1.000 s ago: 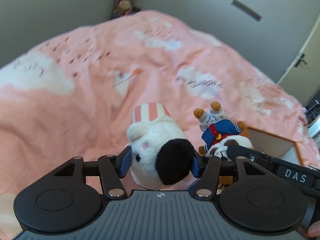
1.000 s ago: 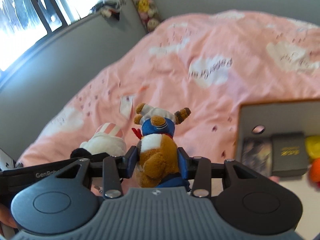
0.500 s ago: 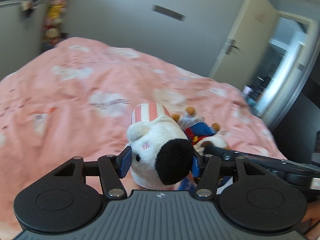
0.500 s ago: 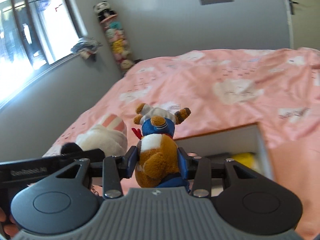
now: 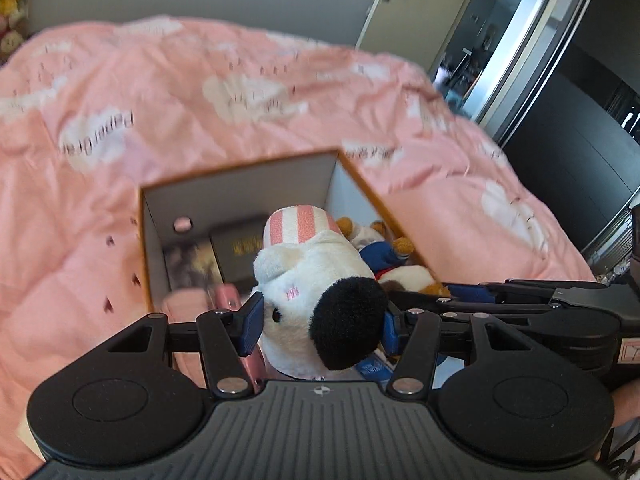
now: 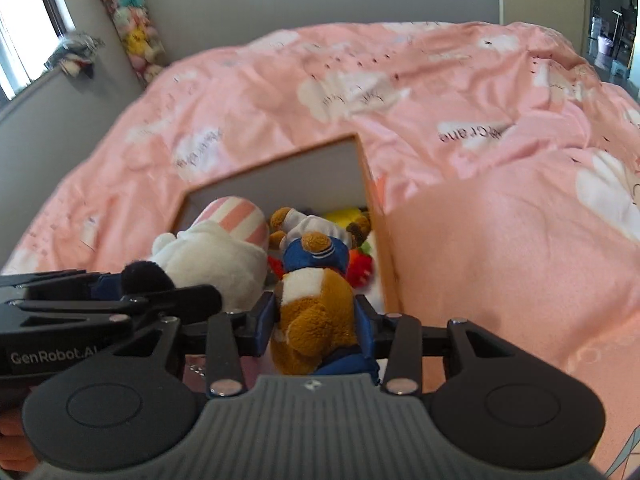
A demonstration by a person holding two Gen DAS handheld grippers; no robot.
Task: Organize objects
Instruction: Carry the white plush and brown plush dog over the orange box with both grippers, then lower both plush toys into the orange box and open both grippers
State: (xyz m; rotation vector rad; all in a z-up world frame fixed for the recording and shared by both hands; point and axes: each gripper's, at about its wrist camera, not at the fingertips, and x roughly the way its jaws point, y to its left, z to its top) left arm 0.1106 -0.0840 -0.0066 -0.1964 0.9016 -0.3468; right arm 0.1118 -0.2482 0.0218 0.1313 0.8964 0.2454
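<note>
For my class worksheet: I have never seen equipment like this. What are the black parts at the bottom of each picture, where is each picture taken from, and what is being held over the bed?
No robot here: a person holds a two-finger tool in each hand. Each picture comes from a wide-angle camera mounted on one tool, looking forward along its jaws, so the black parts are the tool itself.

In the left wrist view, the left gripper is shut on a white plush dog with a black ear and a pink-striped hat. In the right wrist view, the right gripper is shut on a brown plush bear in blue clothes. Each tool also shows in the other's picture.

Both toys hang above an open box with an orange rim, which sits on a pink bedcover with white clouds. Inside lie dark flat packages and colourful soft toys.
</note>
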